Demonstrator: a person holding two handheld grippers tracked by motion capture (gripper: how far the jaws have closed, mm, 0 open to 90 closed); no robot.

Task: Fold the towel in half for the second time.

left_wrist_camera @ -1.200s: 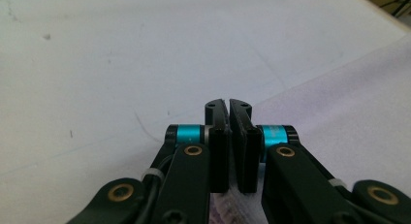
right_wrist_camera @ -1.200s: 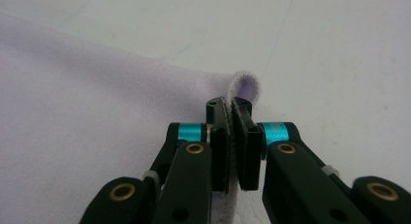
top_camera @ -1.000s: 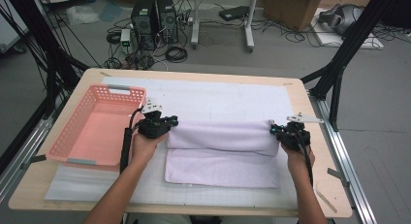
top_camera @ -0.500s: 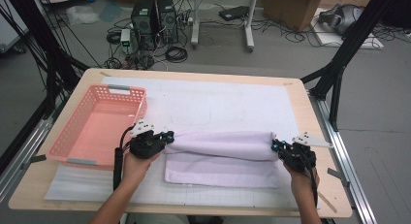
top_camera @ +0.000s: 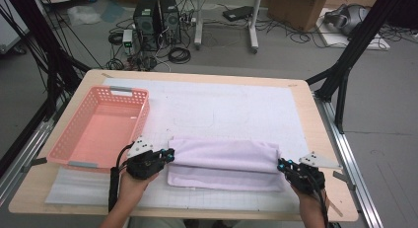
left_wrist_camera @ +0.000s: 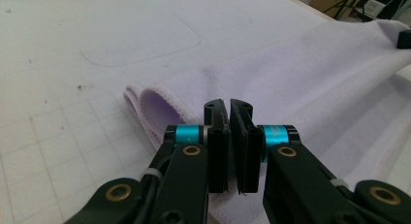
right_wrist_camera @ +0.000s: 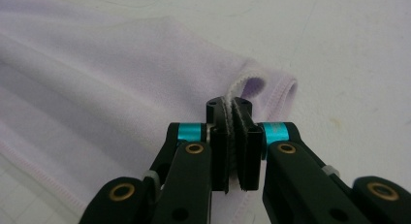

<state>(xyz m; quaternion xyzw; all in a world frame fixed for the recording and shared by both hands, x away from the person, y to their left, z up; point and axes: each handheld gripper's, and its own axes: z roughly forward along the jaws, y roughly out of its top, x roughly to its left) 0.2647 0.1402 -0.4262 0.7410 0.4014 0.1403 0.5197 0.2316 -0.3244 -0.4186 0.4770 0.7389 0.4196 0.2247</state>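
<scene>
A lilac towel (top_camera: 222, 156) lies folded lengthwise on the white mat, its upper layer drawn over the lower one. At the towel's left end, my left gripper (top_camera: 170, 155) is shut on the cloth. In the left gripper view the jaws (left_wrist_camera: 229, 107) stand almost together against the towel (left_wrist_camera: 315, 78), beside its open folded end. My right gripper (top_camera: 281, 164) is at the right end. In the right gripper view its jaws (right_wrist_camera: 229, 105) pinch the white seam of the towel (right_wrist_camera: 121, 64) corner.
A pink plastic basket (top_camera: 142, 114) stands empty at the left of the table, close to my left hand. The white gridded mat (top_camera: 222, 104) stretches bare behind the towel. Black frame legs and cables lie beyond the table's far edge.
Both hands have come toward the table's near edge, carrying the towel's upper layer forward and down over the lower one. The fold now lies flatter.
</scene>
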